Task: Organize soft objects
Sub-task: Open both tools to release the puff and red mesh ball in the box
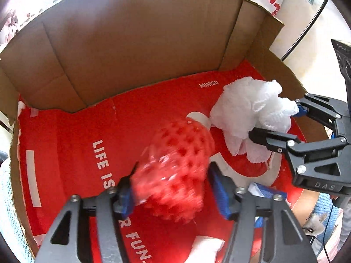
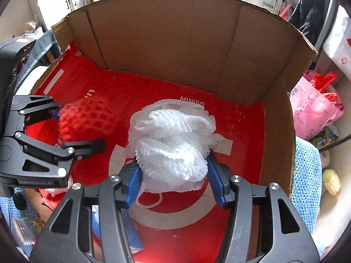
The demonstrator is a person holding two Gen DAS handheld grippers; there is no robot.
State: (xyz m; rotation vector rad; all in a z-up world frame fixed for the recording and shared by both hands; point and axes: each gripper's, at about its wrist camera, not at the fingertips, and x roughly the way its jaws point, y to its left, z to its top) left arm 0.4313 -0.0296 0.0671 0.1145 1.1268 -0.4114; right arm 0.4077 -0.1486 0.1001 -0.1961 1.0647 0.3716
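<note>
Left wrist view: left gripper (image 1: pixel 173 186) spread, blurred red foam net sleeve (image 1: pixel 175 171) between its fingers, touching only the left pad, above the red-lined cardboard box (image 1: pixel 131 50).

Right wrist view: right gripper (image 2: pixel 174 178) partly spread, white foam net bundle (image 2: pixel 171 142) between its blue pads (image 2: pixel 134 184); contact unclear.

We look steeply down from both wrists, close into cardboard box (image 1: pixel 131 43); views share its red floor (image 2: pixel 241 131), side by side

White mesh bundle (image 2: pixel 173 146) between right gripper (image 2: pixel 175 182) pads (perhaps touching), over red-lined box (image 2: pixel 276 131).
</note>
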